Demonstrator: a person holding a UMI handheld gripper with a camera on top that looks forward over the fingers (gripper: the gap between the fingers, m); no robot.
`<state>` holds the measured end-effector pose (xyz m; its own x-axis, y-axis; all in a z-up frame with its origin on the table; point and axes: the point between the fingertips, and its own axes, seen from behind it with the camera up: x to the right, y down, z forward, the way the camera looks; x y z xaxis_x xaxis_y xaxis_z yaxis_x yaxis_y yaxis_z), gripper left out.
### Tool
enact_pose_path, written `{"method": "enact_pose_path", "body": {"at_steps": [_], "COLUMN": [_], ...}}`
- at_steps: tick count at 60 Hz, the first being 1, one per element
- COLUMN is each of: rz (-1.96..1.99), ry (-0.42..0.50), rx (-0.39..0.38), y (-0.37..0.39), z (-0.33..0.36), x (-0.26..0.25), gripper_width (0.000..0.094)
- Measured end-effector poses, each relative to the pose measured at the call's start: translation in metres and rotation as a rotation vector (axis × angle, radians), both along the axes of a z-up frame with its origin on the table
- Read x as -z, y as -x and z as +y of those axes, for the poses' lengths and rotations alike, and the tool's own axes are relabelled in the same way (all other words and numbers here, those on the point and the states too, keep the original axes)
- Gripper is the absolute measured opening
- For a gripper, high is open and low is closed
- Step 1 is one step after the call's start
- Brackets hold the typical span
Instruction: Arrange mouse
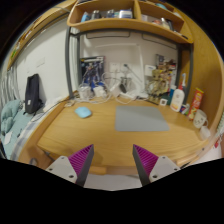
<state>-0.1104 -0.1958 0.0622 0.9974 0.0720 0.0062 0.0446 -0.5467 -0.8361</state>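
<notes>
Wooden desk (100, 140) beneath cluttered shelves (128, 22)

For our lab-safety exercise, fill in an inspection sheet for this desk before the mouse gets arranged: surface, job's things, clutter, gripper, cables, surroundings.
Surface: wooden desk, bare near the fingers.
Job's things: pale blue mouse lies left of the grey mouse pad, off it, well beyond the fingers.
Clutter: bottles and small items along the desk's back edge.
Gripper: gripper open, holding nothing.
Cables: white cables hang at the back wall.
Surroundings: wooden shelf above; dark bag at the left.
</notes>
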Motion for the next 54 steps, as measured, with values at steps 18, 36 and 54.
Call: {"method": "enact_pose_path", "body": {"at_steps": [18, 36, 54], "rz": [0.002, -0.001, -0.020], "ry": [0.082, 0.137, 0.172], "rx": [-0.136, -0.099, 0.018], "y": [0.127, 0.170, 0.165], "z": [0.063, 0.174, 0.254], "x": [0.042, 0.065, 0.078], "gripper_width": [0.0788, 0.0788, 0.0780]}}
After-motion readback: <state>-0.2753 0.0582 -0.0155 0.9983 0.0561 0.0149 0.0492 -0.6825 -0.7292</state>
